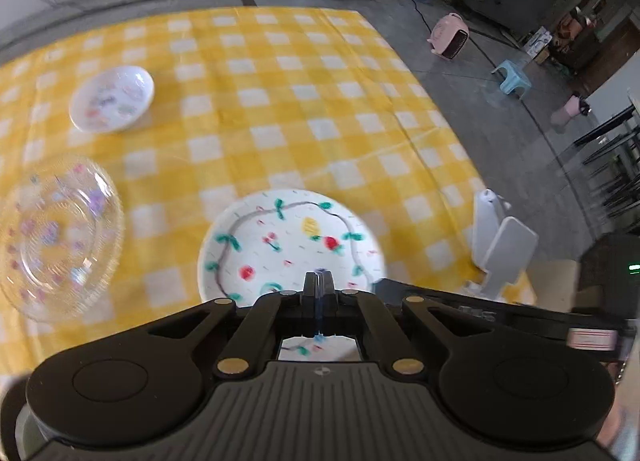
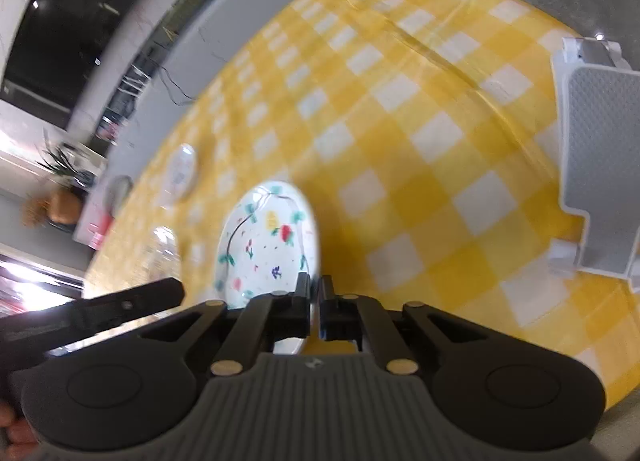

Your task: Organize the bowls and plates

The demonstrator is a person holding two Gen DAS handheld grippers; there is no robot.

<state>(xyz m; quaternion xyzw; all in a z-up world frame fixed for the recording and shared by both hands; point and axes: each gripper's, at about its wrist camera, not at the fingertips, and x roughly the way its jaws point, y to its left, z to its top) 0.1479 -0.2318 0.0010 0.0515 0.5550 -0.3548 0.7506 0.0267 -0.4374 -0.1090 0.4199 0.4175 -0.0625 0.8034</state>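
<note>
Counter (image 1: 280,109) — three dishes, all empty: fruit-print plate (image 1: 292,245), small white dish (image 1: 112,99), clear glass dish (image 1: 56,237). Left tongs (image 1: 319,281) pinch the fruit-print plate's near rim; right tongs (image 2: 315,285) pressed together at its edge — grip unclear.

On the table (image 1: 280,109), seen from the left wrist, the large plate (image 1: 288,245) lies at lower centre, just beyond the left gripper (image 1: 319,281). The glass dish (image 1: 56,237) sits at the left edge, and the small plate (image 1: 112,97) lies above it, toward the upper left. The rack (image 1: 500,253) stands at the right, near the table's edge. In the right wrist view, the rack (image 2: 596,165) occupies the right edge, well apart from the large plate (image 2: 268,245) at lower centre.
</note>
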